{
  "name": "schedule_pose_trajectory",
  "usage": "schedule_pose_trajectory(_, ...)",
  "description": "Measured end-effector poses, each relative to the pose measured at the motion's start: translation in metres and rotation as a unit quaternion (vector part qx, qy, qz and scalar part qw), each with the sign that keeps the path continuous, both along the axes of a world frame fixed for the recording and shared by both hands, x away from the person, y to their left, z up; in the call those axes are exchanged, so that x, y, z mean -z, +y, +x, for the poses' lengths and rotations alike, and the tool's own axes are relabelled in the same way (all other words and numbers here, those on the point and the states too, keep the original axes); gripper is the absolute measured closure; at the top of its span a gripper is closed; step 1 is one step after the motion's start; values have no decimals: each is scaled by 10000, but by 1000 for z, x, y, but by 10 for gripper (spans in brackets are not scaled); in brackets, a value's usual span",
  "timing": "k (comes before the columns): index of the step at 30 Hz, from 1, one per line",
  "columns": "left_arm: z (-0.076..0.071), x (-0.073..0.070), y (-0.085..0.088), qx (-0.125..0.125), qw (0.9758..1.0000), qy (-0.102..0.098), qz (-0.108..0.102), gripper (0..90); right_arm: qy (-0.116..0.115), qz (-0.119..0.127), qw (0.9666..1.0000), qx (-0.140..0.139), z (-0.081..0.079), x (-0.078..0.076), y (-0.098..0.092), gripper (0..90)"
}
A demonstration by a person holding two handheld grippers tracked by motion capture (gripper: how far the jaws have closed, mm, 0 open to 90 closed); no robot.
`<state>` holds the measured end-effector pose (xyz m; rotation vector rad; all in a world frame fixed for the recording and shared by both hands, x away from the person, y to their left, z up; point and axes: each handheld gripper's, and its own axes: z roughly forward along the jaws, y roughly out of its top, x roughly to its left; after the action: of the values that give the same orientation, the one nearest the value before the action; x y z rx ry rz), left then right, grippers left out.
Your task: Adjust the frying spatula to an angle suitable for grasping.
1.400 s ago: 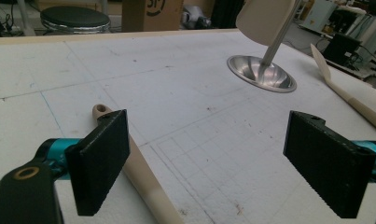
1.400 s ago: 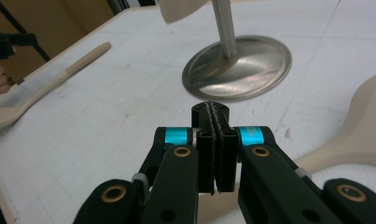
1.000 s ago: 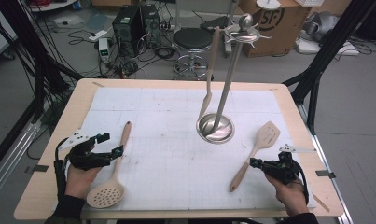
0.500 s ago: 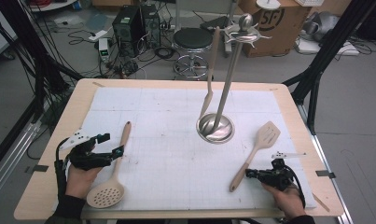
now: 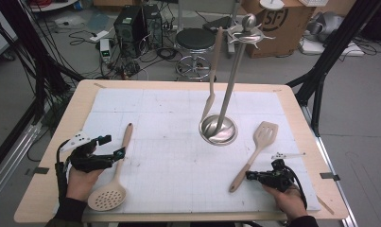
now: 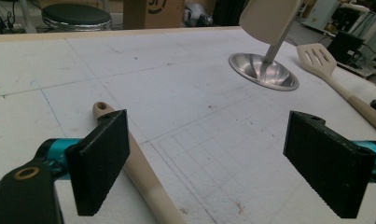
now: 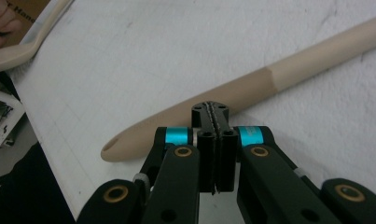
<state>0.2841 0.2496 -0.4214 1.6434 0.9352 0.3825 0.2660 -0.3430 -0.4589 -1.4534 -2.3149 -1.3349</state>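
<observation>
A beige slotted spatula [image 5: 261, 137] lies at the right of the white mat, its handle [image 7: 251, 88] running toward the near edge. My right gripper [image 5: 248, 175] is shut with nothing between its pads, and its tips [image 7: 212, 112] sit right at the handle's near end. At the left lies a round perforated skimmer [image 5: 107, 196]. My left gripper [image 5: 113, 145] stands wide open over the skimmer's handle [image 6: 129, 163], which passes close by one pad [image 6: 101, 158] without being gripped.
A steel utensil stand [image 5: 218, 128] rises from mid-table, with a wooden spatula [image 5: 212, 71] hanging from its top hooks. Its dish base [image 6: 262, 70] lies ahead of the left gripper. Beyond the table are a stool [image 5: 195, 40], boxes and cables.
My right gripper has drifted a little toward the near edge, along the spatula's handle toward its end. The left gripper and the utensils have stayed put.
</observation>
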Motion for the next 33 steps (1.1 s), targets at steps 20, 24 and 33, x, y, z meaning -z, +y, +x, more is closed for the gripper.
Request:
schedule_pose_trajectory(20, 0, 0, -4, 49, 10000, 7, 31, 151, 217, -14, 9995, -233, 1, 2, 17, 900)
schedule_pose_trajectory(24, 1, 0, -4, 40, 10000, 15, 27, 151, 183, -29, 9995, -241, 5, 2, 26, 900)
schedule_pose_trajectory(33, 0, 0, -3, 33, 10000, 14, 17, 151, 188, -17, 9996, -227, 21, 2, 42, 900)
